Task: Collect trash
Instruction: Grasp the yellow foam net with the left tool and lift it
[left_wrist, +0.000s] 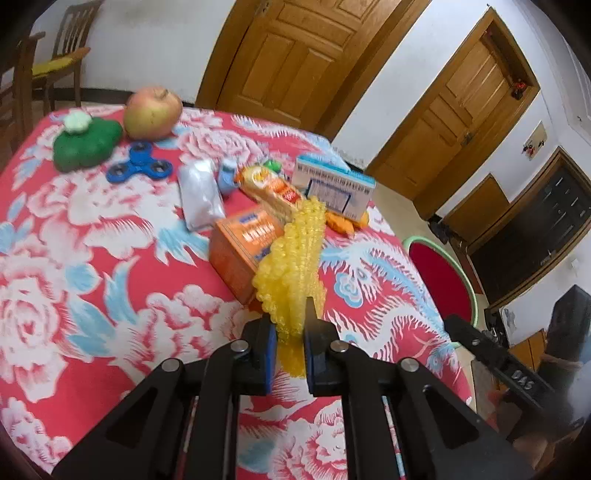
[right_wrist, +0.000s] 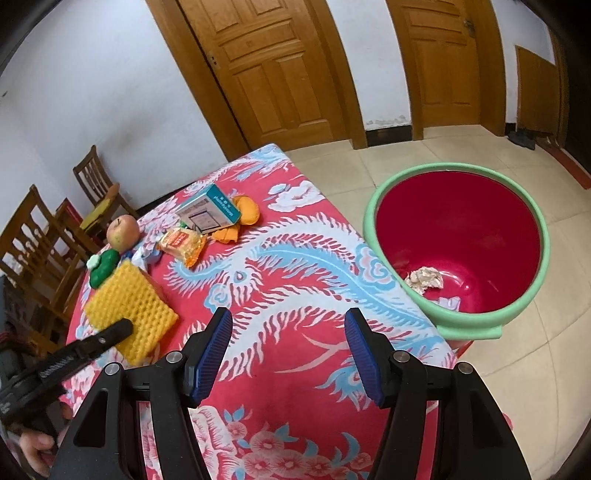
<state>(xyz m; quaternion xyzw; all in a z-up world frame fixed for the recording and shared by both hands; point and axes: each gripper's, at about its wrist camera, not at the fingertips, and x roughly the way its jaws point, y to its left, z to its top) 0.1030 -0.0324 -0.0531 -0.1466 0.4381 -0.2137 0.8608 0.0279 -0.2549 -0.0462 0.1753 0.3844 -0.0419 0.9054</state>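
Observation:
My left gripper is shut on a yellow bumpy foam sheet and holds it above the flowered tablecloth. The sheet also shows in the right wrist view, with the left gripper on its near edge. My right gripper is open and empty over the table's near right part. A red bin with a green rim stands on the floor right of the table, with crumpled paper inside. An orange box, a snack wrapper, a white packet and a blue-white box lie on the table.
An apple, a green toy and a blue fidget spinner lie at the table's far left. Orange peel lies by the blue-white box. Wooden chairs stand left of the table. Wooden doors line the wall.

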